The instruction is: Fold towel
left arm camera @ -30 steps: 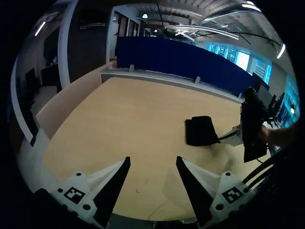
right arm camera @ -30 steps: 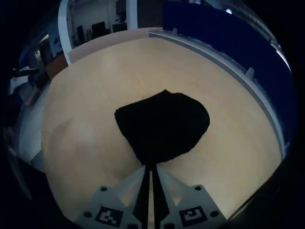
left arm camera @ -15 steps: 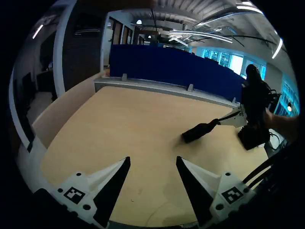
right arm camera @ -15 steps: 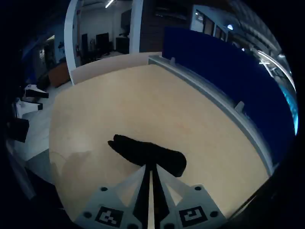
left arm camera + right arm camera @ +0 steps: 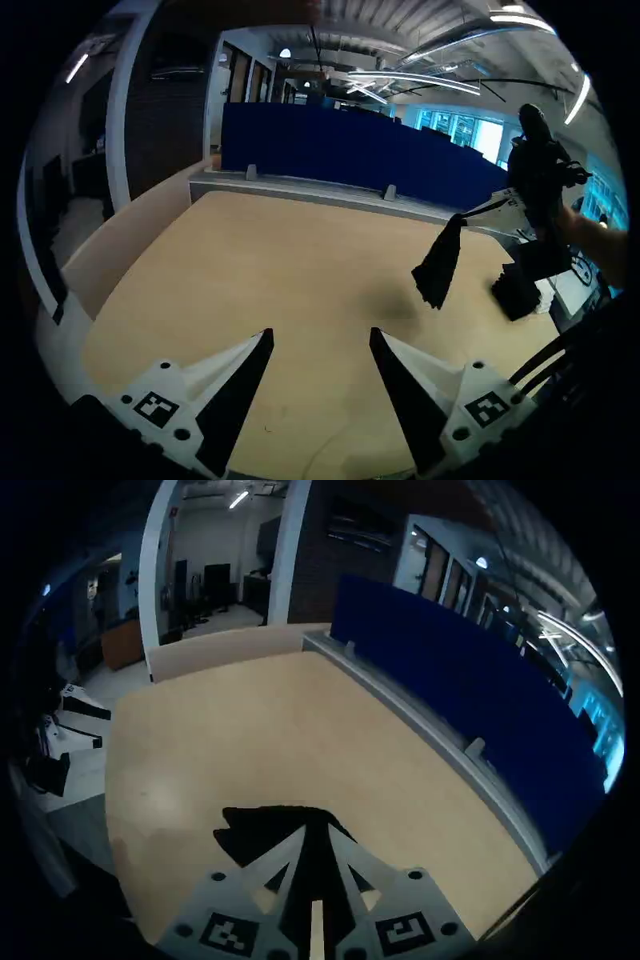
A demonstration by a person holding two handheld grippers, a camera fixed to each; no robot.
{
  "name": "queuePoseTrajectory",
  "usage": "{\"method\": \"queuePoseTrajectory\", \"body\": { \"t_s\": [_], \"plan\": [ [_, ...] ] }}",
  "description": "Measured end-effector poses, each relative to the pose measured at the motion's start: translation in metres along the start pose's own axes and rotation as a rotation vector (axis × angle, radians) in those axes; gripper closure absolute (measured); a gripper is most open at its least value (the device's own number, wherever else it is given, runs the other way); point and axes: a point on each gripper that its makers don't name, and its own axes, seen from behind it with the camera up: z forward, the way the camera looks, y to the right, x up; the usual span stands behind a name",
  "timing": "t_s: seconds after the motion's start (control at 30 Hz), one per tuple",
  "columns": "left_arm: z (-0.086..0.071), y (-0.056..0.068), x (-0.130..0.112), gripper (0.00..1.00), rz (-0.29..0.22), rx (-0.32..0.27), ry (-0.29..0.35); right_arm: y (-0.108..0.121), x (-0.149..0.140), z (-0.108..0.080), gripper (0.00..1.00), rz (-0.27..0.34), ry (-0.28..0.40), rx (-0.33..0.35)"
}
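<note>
The right gripper has its fingers pressed together on the black towel. The cloth droops beneath them over the pale wooden table.

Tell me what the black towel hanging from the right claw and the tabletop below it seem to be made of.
The towel: soft cloth, matte black; it hangs limp and creased from the right claw. Its weave is too dark to tell. The tabletop: pale wood-look surface, likely laminate or veneer, smooth with a faint sheen; grain is barely visible, so solid wood can't be ruled out.
</note>
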Motion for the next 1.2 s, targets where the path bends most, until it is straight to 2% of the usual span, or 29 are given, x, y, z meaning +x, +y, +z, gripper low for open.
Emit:
{"method": "queuePoseTrajectory", "body": {
  "t_s": [0.37,0.8,1.2],
  "plan": [
    [0.007,0.015,0.007,0.11,0.010,-0.024,0.000,0.046,-0.002,-0.032,0.96,0.037,0.021,-0.051],
    [0.020,0.045,0.013,0.11,0.017,-0.052,-0.009,0.131,-0.045,-0.104,0.96,0.066,-0.010,-0.147],
    [0.029,0.065,0.017,0.11,0.029,-0.046,-0.021,0.213,-0.089,-0.162,0.96,0.112,-0.031,-0.227]
  ]
}}
